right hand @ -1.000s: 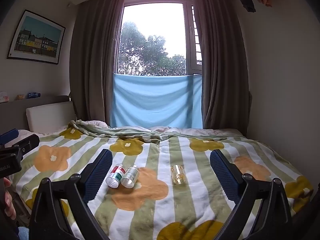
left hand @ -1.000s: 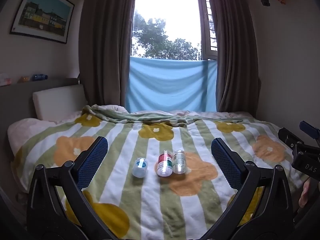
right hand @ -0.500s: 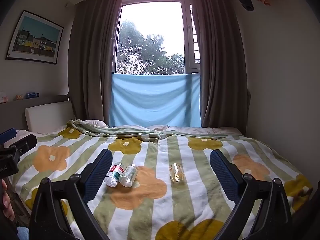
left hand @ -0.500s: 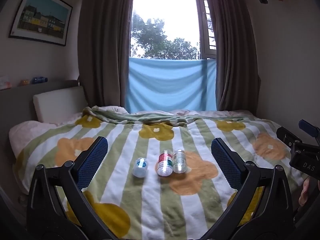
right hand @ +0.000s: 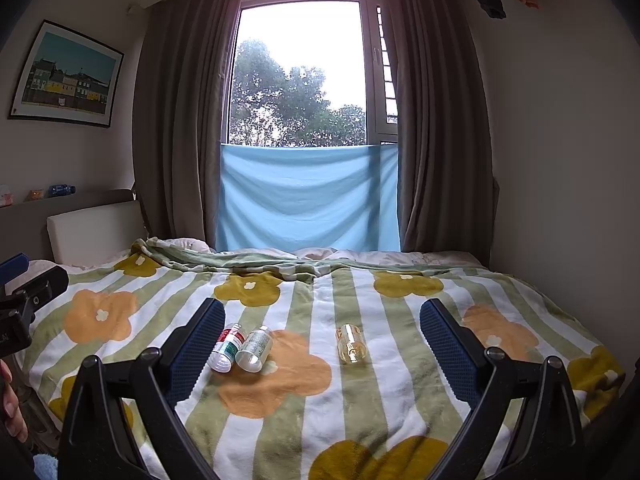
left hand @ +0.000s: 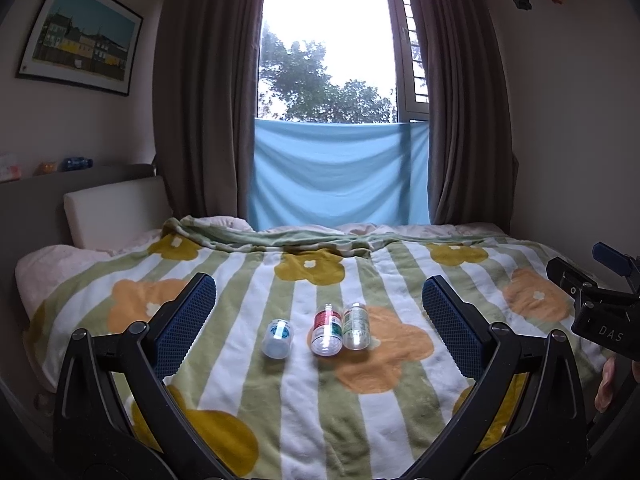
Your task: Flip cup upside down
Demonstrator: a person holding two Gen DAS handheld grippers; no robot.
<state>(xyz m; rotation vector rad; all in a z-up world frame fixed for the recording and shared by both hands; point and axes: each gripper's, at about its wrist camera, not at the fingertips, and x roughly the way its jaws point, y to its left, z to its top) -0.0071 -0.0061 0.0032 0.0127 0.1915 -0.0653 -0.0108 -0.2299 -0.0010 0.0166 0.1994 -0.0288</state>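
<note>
Several small clear cups lie on their sides on the flowered blanket. In the left wrist view a blue-print cup lies left of a red-and-green cup and a green-print cup, which touch each other. In the right wrist view the red-and-green cup and the green-print cup lie at left, and a yellowish cup lies alone at centre. My left gripper is open and empty, short of the cups. My right gripper is open and empty, also short of them.
The bed fills the room up to the curtained window with a blue cloth. A white headboard cushion and shelf stand at left. The wall is close on the right. Each gripper's body shows at the edge of the other's view.
Both views have shifted only slightly; the cups lie where they were and both grippers stay open.
</note>
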